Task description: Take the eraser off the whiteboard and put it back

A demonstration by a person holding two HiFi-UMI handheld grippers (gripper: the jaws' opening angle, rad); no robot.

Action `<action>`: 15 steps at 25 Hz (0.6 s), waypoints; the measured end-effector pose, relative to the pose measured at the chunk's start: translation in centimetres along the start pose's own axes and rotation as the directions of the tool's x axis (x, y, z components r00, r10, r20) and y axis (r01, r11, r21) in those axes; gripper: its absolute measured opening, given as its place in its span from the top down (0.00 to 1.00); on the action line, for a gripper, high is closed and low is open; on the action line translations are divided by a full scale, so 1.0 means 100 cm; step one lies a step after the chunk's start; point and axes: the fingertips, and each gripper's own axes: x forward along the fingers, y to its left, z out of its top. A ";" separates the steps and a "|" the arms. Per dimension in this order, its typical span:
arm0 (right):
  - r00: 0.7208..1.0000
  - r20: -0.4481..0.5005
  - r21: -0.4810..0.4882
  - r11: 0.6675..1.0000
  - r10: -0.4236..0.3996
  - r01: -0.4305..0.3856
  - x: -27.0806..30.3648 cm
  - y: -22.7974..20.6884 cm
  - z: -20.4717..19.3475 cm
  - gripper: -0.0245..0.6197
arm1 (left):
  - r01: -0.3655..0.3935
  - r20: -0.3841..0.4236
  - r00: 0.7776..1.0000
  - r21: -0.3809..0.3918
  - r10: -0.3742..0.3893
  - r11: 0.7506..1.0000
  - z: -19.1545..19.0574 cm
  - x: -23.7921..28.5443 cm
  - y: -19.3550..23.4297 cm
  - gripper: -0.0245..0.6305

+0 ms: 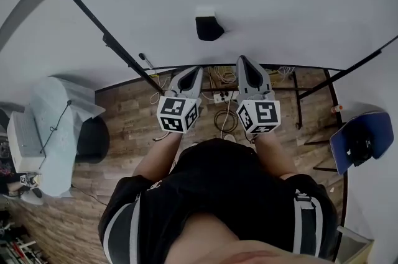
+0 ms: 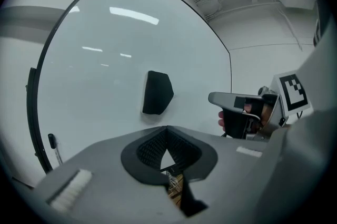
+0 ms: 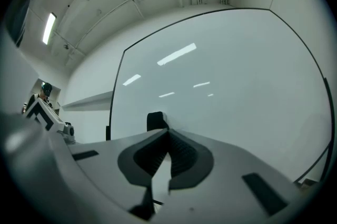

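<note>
Eraser (image 1: 209,27) on whiteboard (image 1: 280,2), well inside its edges (image 2: 230,75)

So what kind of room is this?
Probably an office or lab workroom: a big whiteboard on a stand with a black eraser stuck to it, and loose cables lying on wood-look flooring.

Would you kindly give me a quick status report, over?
Left gripper shut, empty. Right gripper shut, empty. Eraser on whiteboard, untouched, ahead of both. Nothing in between.
</note>
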 end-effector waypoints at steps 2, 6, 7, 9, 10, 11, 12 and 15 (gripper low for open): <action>1.000 -0.004 0.012 1.000 0.012 -0.012 -0.001 0.001 -0.001 0.95 | 0.010 0.005 1.000 0.002 -0.010 1.000 0.002 0.001 -0.007 0.95; 1.000 -0.011 0.035 0.999 0.012 -0.012 0.000 0.001 -0.004 0.95 | 0.016 0.006 1.000 0.007 -0.016 1.000 0.003 0.000 -0.010 0.95; 1.000 -0.013 0.041 0.999 0.013 -0.012 0.001 0.001 -0.005 0.95 | 0.013 0.005 1.000 0.007 -0.013 1.000 0.003 0.000 -0.009 0.95; 1.000 -0.020 0.048 0.999 0.014 -0.013 0.002 0.001 -0.007 0.95 | 0.005 0.004 1.000 0.004 -0.005 1.000 0.002 -0.002 -0.006 0.95; 1.000 -0.023 0.051 0.999 0.015 -0.014 0.004 0.002 -0.008 0.95 | 0.001 0.005 1.000 0.002 -0.001 1.000 0.003 -0.003 -0.004 0.95; 1.000 -0.026 0.054 0.998 0.017 -0.015 0.005 0.002 -0.008 0.95 | -0.003 0.006 1.000 0.001 0.003 1.000 0.003 -0.004 -0.002 0.95; 0.999 -0.028 0.058 0.998 0.020 -0.018 0.007 0.004 -0.009 0.95 | -0.008 0.008 1.000 0.000 0.008 1.000 0.004 -0.005 0.000 0.95; 0.999 -0.031 0.067 0.997 0.031 -0.028 0.013 0.010 -0.010 0.95 | -0.019 0.011 1.000 -0.003 0.019 1.000 0.005 -0.008 0.008 0.95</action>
